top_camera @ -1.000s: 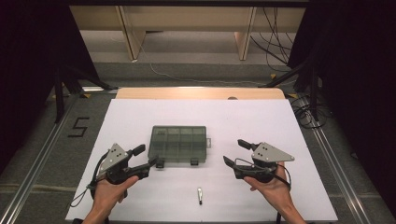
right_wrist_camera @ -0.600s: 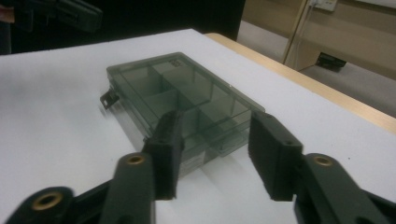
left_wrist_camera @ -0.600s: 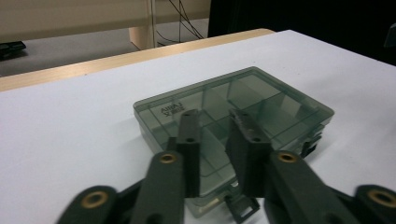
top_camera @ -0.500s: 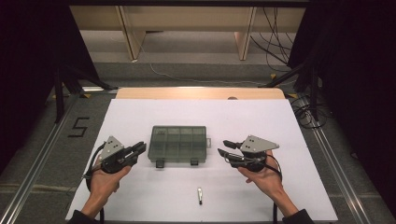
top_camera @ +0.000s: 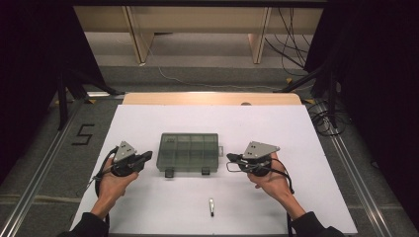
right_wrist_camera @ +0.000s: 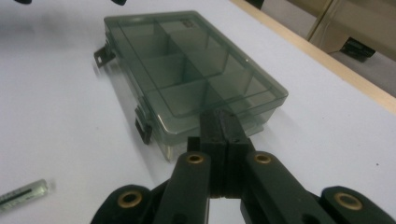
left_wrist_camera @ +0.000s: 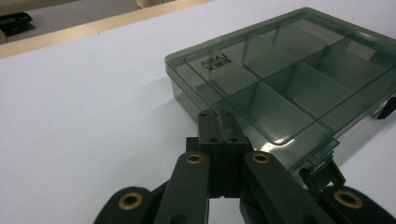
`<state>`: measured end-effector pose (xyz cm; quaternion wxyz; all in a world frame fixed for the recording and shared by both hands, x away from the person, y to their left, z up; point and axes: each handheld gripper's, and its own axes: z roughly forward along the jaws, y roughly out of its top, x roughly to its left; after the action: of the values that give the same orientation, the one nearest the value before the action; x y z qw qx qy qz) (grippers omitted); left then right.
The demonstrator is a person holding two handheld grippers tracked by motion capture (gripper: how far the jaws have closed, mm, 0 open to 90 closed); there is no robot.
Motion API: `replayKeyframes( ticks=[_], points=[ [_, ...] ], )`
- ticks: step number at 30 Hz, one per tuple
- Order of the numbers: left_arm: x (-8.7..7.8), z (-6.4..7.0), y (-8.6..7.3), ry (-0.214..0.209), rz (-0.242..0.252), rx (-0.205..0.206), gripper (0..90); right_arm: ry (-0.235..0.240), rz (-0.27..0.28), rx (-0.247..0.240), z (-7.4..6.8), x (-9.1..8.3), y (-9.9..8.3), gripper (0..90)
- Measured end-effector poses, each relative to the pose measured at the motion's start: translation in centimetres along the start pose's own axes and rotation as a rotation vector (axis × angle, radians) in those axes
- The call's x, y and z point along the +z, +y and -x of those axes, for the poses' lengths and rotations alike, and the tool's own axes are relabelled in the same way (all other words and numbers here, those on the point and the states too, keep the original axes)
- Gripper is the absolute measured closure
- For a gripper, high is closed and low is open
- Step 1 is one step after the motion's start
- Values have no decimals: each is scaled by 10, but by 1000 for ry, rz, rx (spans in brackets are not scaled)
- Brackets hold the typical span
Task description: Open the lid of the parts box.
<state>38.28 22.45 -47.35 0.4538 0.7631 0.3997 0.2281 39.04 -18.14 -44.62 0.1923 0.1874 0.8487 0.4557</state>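
A smoky-green clear compartment box (top_camera: 188, 152) lies lid-down-shut in the middle of the white table top (top_camera: 276, 133), its two dark latches (top_camera: 169, 173) facing the person. My left gripper (top_camera: 147, 156) hovers just off the box's left end, jaws pressed together with nothing between them; its own view has the shut jaw tips (left_wrist_camera: 218, 119) near the box (left_wrist_camera: 289, 79) corner. Off the box's right end my right gripper (top_camera: 230, 158) is shut too, its tips (right_wrist_camera: 219, 117) close to the box (right_wrist_camera: 187, 70) corner.
A small silver pen-like cylinder (top_camera: 211, 206) lies near the front edge of the table; it appears as a cylinder (right_wrist_camera: 23, 192) at the lower left of the right gripper view. A wooden strip (top_camera: 212, 98) borders the far edge. Cables (top_camera: 326, 121) trail off to the right.
Both hands have moved forward and inward to the box's two ends. The jaws of each gripper, apart a second ago, have come together.
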Motion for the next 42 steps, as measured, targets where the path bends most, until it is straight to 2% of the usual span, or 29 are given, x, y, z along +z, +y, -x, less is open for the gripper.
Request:
replayKeyframes(
  ticks=[4,11,12,14,15,16,18,20,23,24,25,27,28,29,32,34,35,37,39,40,42],
  points=[
    [5,1,-1,-8,-26,6,894,12,-34,-17,1,8,-4,900],
    [11,-8,-8,-23,-60,-10,895,45,-86,-36,-1,24,-8,900],
    [11,-8,-8,-30,-93,15,895,46,-99,-43,-1,26,-9,900],
    [12,-7,-8,-41,-103,28,895,52,-117,-48,0,30,-11,900],
    [14,-5,-9,-46,-86,15,894,51,-121,-49,0,32,-12,900],
    [13,-6,-9,-47,-108,40,894,52,-129,-47,1,33,-13,900],
    [15,-4,-10,-59,-99,24,894,47,-138,-55,2,36,-15,900],
    [13,-6,-10,-71,-135,68,895,55,-151,-57,3,38,-17,900],
    [17,-3,-14,-79,-124,29,895,64,-157,-54,2,42,-17,900],
    [17,-3,-14,-79,-124,29,895,65,-161,-59,1,43,-17,900],
    [16,-5,-15,-87,-157,53,895,64,-163,-64,1,44,-18,900],
    [15,-6,-16,-92,-173,65,895,71,-170,-66,0,46,-18,900],
    [16,-4,-16,-88,-155,46,894,71,-171,-68,0,46,-18,900],
    [15,-5,-16,-92,-164,64,895,74,-173,-69,0,47,-18,900],
    [15,-5,-15,-95,-170,81,895,79,-173,-72,-1,48,-18,900],
    [15,-6,-15,-109,-170,77,895,84,-173,-73,-1,49,-19,900],
    [15,-4,-15,-100,-157,48,894,86,-175,-70,-1,50,-19,900],
    [15,-4,-15,-105,-164,48,894,88,-173,-67,-2,51,-19,900],
    [15,-5,-15,-103,-151,70,895,96,-165,-67,-2,52,-18,900],
    [13,-6,-14,-110,-175,87,895,94,-170,-69,-2,52,-18,900],
    [13,-4,-14,-110,-162,54,895,95,-168,-65,-2,51,-17,900]
  ],
)
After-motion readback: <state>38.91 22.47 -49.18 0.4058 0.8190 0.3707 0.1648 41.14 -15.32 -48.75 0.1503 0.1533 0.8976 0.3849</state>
